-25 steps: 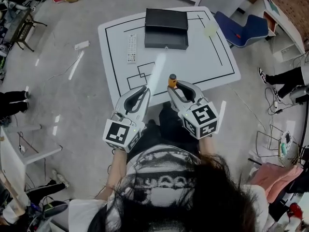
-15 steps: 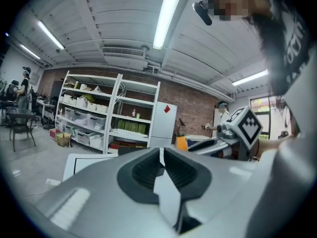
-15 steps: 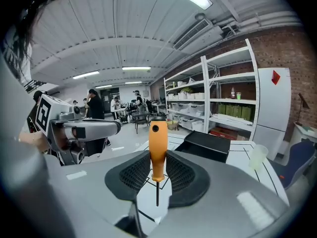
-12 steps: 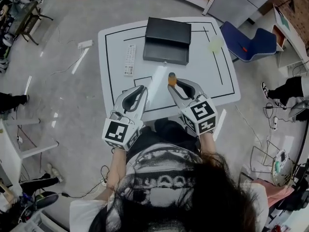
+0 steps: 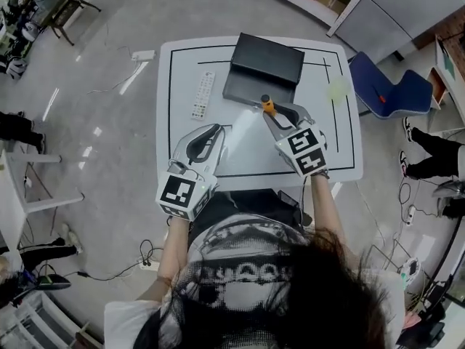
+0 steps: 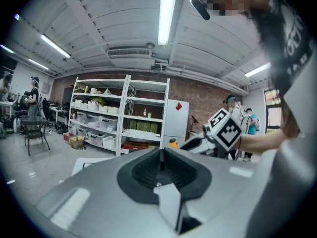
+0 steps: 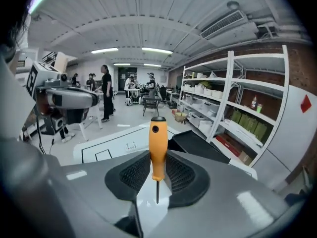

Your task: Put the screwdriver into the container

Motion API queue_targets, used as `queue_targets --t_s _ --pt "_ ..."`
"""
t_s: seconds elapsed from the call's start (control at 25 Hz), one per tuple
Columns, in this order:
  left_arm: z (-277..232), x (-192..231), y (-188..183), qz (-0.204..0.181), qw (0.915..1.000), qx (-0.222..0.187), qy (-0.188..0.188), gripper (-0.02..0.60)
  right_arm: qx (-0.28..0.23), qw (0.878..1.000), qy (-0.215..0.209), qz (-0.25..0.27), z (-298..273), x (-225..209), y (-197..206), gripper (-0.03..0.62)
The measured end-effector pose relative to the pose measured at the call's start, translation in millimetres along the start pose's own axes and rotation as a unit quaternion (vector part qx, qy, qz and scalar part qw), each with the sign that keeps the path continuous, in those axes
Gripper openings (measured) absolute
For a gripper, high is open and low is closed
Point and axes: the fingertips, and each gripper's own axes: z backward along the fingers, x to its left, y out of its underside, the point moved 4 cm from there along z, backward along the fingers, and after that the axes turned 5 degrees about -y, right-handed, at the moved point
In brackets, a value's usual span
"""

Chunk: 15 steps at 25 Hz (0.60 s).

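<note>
**Here: screwdriver [image 7: 158, 150] in the right gripper [image 5: 272, 113], at the edge of the container [image 5: 265, 64]**

Plainly, the right gripper's jaws are clamped low on the screwdriver's orange handle. The handle stands upright above them, and the thin metal shaft points back toward the gripper body. In the head view the handle sits over the white table [image 5: 182, 67], just at the near edge of the black container and not inside it. The left gripper [image 5: 206, 138] hangs over the table's near side, apart from the container, its jaws pressed together with nothing between them. A remote control [image 5: 203, 94] lies on the table to the left of the container.
</note>
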Motion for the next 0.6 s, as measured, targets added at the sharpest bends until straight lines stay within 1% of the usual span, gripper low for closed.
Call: queue_targets --t_s 0.16,0.24,0.4,0.6 --pt "-4.3 1.7 -0.4 0.006 0.9998 0.003 -0.017 0.0 0.04 0.997 -0.009 0.066 -26.9 -25.7 0.5 0.103" --pt "-4.9 2.8 0.6 0.008 0.9997 0.006 -0.024 0.0 0.057 0.994 -0.019 0.091 -41.9 -34.9 0.9 0.103" --pt "-5.9 6.6 2.2 0.008 0.9992 0.01 -0.037 0.0 0.093 0.989 -0.035 0.112 -74.3 -51.7 7.2 0.103" --pt "-5.3 10.2 2.9 0.011 0.9984 0.01 -0.054 0.0 0.135 0.981 -0.062 0.122 -116.9 -67.1 21.5 0.103"
